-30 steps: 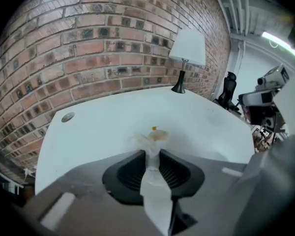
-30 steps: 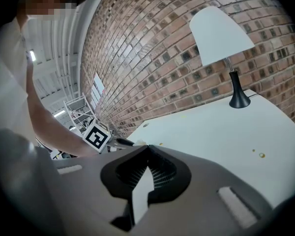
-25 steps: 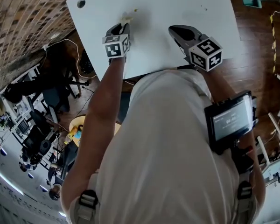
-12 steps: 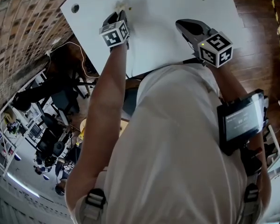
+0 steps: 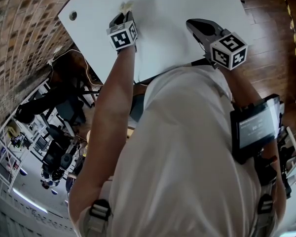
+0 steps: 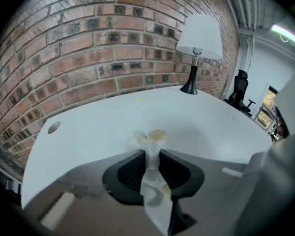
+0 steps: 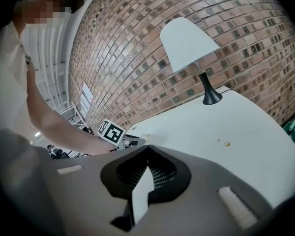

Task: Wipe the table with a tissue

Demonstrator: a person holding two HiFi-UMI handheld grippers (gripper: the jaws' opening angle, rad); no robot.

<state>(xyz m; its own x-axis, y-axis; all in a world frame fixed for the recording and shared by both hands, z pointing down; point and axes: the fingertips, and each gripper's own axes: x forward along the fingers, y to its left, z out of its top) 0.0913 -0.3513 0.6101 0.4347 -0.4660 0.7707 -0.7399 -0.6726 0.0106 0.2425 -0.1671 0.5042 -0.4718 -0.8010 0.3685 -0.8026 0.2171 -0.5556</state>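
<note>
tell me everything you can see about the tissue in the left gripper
The tissue is thin, white and crumpled, with a yellowish-brown stain on its tip. The left gripper is shut on its middle: a bunched tuft sticks out past the jaw tips, and a loose strip trails back toward the camera. The tuft sits low over the white table; whether it presses on the surface cannot be told.

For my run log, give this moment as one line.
left gripper: shut on tissue | tissue: at table, left part | right gripper: jaws together, above table
</note>
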